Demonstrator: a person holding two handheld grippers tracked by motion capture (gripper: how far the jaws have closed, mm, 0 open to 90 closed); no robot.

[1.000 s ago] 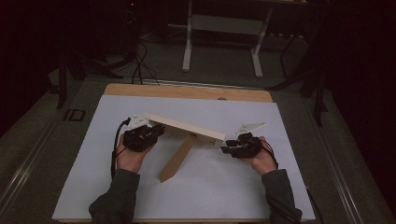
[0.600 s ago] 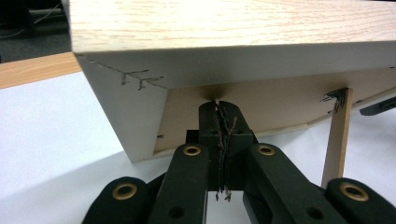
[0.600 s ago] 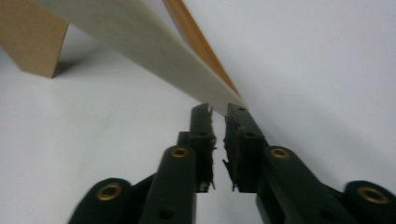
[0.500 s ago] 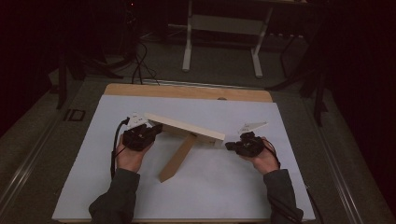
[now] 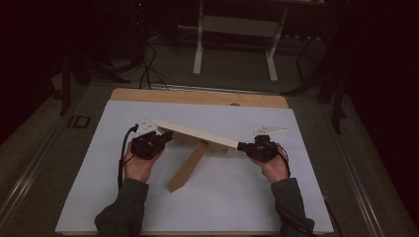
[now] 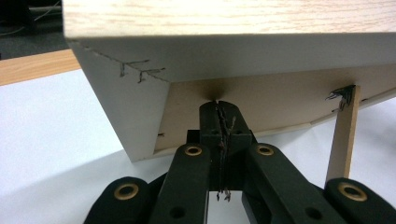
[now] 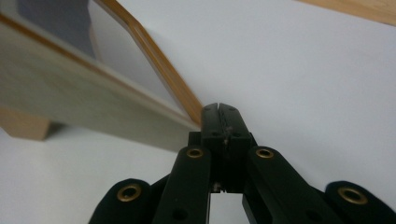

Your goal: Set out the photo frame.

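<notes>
In the left gripper view the board [image 6: 224,28] runs off the top and right edges. The sheet's [image 5: 217,207] near corners are cut off in the high view.

Pale wooden board [image 5: 197,134] lies tilted across a wooden leg [image 5: 188,167].

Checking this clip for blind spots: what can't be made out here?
- Left gripper tips, high view: under the raised board.
- Board's far end, left gripper view: cut off by the frame's right edge.
- Whether the right gripper touches the board: its shut jaws hide the meeting point.
</notes>
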